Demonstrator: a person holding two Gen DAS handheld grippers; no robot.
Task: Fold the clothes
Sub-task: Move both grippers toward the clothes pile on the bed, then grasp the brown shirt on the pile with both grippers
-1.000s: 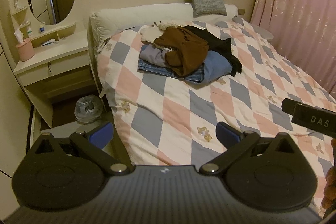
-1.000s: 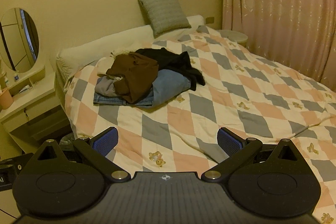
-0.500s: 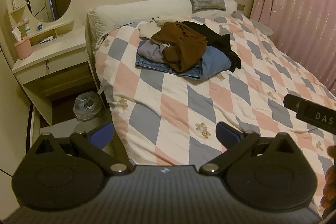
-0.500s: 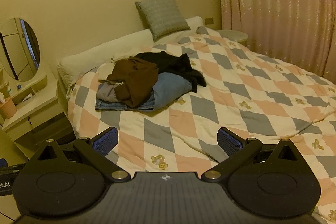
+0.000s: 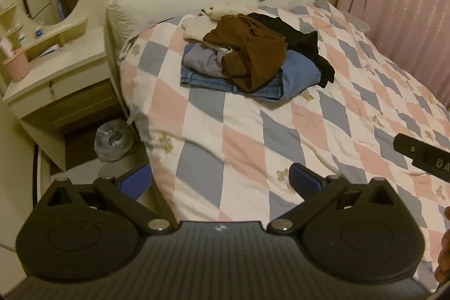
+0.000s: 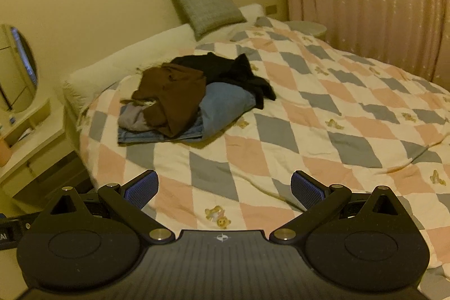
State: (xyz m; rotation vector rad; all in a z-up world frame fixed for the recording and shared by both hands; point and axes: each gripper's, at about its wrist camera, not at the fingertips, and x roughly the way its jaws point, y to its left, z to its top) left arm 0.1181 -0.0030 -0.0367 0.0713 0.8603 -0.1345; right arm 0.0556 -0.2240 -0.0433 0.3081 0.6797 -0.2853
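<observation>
- Nearest the cameras: left gripper (image 5: pixel 220 182) and right gripper (image 6: pixel 224 189), both spread wide, nothing between the fingers, touching nothing.
- Below them: checkered quilt (image 6: pixel 332 131).
- Further up the bed: clothes pile (image 5: pixel 250 58), brown garment on top, well apart from both.

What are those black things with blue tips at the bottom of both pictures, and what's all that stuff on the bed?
Those are two grabbing tools that a person holds, one in each hand. Each carries a small camera looking forward along its fingers, so one picture comes from the left gripper and one from the right gripper. Both are open and holding nothing. On the checkered quilt sits a pile of clothes waiting to be folded, with a brown garment on top. A grey pillow leans on the wall behind.
</observation>
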